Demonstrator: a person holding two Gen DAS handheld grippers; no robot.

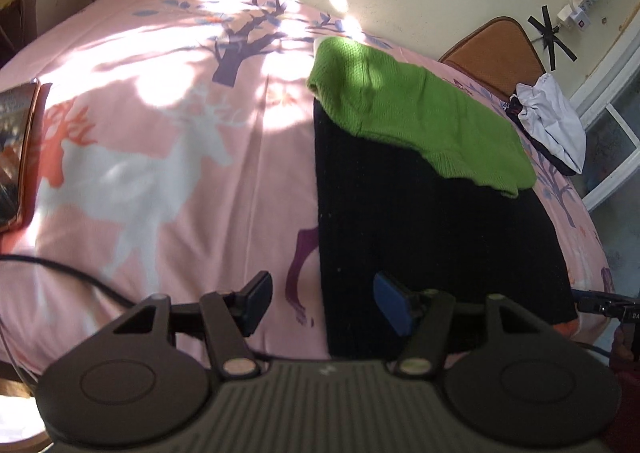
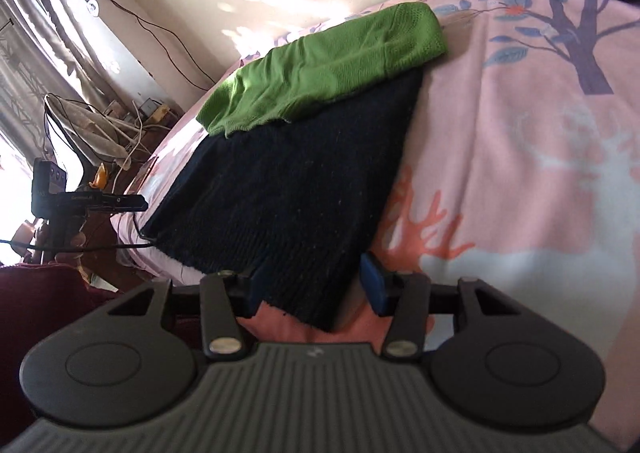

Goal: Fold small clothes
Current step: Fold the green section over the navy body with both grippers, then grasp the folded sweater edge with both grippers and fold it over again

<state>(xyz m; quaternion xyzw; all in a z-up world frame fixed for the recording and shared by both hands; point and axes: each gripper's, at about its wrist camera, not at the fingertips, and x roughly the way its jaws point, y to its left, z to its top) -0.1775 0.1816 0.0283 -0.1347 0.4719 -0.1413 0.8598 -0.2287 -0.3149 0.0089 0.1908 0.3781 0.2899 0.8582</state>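
Note:
A black knit garment [image 1: 432, 237] lies flat on the pink bed cover [image 1: 180, 173], with a folded green knit garment [image 1: 416, 109] on its far end. My left gripper [image 1: 324, 303] is open, just above the black garment's near left edge, touching nothing. In the right wrist view the black garment [image 2: 288, 189] and the green one [image 2: 320, 65] show again. My right gripper [image 2: 312, 289] is open with the black garment's near corner lying between its fingers.
A white and dark bundle of clothes [image 1: 552, 125] sits at the bed's far right by a brown cushion [image 1: 492, 53]. A book [image 1: 16, 157] lies at the left edge. A camera on a stand [image 2: 60, 197], cables and a fan stand beside the bed.

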